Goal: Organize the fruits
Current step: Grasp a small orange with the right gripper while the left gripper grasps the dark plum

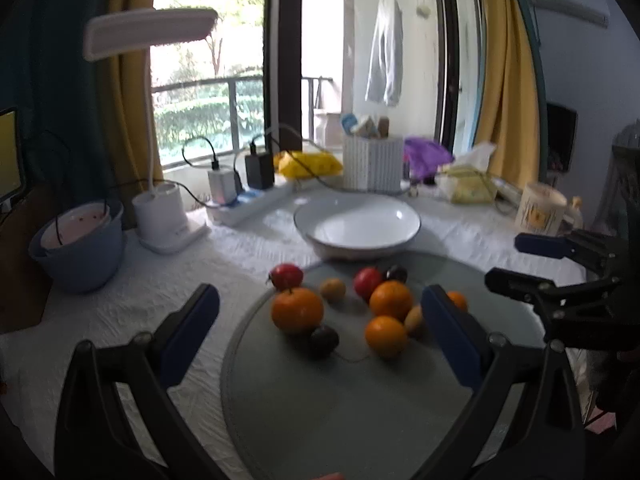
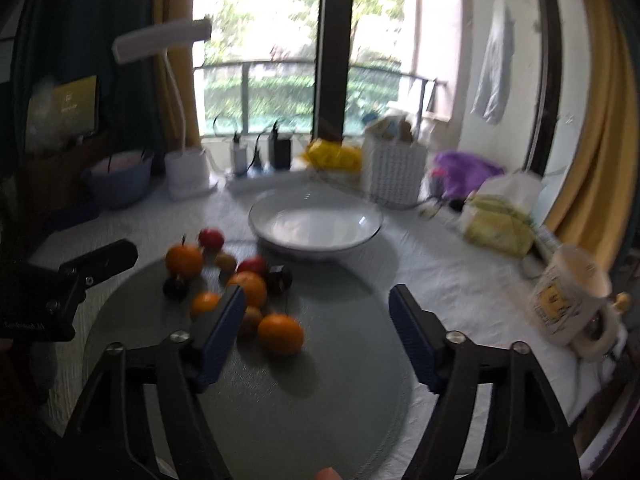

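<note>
Several fruits lie on a grey round mat: oranges, red fruits, small yellow-brown fruits and dark plums. An empty white bowl stands behind them. My left gripper is open and empty, hovering above the mat just short of the fruits. My right gripper is open and empty, above the mat to the right of the fruits; an orange lies near its left finger. The bowl is beyond. The right gripper also shows at the right edge of the left wrist view.
A white cloth covers the table. At the back stand a blue bowl, a white desk lamp, a power strip with chargers, a white basket, a tissue pack and a mug.
</note>
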### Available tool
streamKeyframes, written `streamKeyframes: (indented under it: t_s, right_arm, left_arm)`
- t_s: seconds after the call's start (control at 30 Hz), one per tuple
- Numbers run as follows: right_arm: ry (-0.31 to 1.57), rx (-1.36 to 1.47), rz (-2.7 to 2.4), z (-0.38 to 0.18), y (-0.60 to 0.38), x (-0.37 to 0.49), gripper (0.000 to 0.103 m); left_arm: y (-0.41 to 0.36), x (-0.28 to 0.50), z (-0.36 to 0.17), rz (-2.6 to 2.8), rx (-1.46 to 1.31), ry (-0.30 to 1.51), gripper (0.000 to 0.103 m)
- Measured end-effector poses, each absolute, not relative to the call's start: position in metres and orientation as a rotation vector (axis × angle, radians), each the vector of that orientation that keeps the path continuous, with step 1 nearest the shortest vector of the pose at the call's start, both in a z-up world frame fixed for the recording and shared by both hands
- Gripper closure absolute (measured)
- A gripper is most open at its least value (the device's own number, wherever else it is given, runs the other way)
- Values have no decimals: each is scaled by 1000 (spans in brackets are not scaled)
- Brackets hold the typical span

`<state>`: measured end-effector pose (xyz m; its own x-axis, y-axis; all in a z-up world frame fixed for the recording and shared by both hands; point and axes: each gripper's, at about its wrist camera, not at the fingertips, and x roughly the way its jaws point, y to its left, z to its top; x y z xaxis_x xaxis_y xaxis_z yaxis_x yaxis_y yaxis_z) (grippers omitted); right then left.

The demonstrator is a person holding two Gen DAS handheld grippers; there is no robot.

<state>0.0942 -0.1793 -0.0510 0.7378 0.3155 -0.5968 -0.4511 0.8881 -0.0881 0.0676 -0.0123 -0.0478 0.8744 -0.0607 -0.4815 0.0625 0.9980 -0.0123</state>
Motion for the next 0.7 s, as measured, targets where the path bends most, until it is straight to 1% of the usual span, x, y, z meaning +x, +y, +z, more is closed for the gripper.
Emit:
streamKeyframes:
  t_s: [0.03, 0.07, 0.1, 0.2, 0.27, 0.33, 0.37, 0.4, 0.53, 0.57, 0.6, 0.7]
  right_arm:
    - [628, -233, 435, -56, -178, 97, 33]
    - [649, -233, 446, -61, -177, 99, 35]
    - [665, -230, 455, -66, -177, 101, 35]
    - [702, -219, 491, -75, -179, 106, 35]
    - [726, -232, 511, -82, -177, 108, 35]
    - [754, -238, 538, -86, -176, 111, 36]
    - [764, -237, 554, -87, -176, 113, 40]
    - [777, -235, 577, -89, -175, 114, 45]
    - [803, -230, 603, -95, -174, 123, 46]
    - [813, -226, 617, -96, -174, 124, 47]
    - [817, -224, 629, -97, -173, 126, 52]
    - [836, -231, 650, -100, -170, 130, 55]
  left_arm:
    - [-14, 70, -50, -64, 12, 520, 3]
    - [-17, 72, -54, -64, 19, 536, 10]
    - [-18, 76, -57, -58, 27, 559, 13]
    - [-22, 89, -71, -47, 38, 660, 17]
    - [-20, 98, -82, -39, 26, 726, 39]
    - [-13, 107, -92, -40, -25, 794, 45]
    - [-7, 111, -98, -50, -69, 829, 49]
    - [-4, 113, -100, -56, -97, 849, 50]
    - [2, 118, -106, -62, -165, 872, 52]
    - [2, 119, -107, -60, -170, 874, 52]
    - [2, 120, -107, -55, -173, 876, 52]
    - [-2, 124, -107, -43, -172, 882, 61]
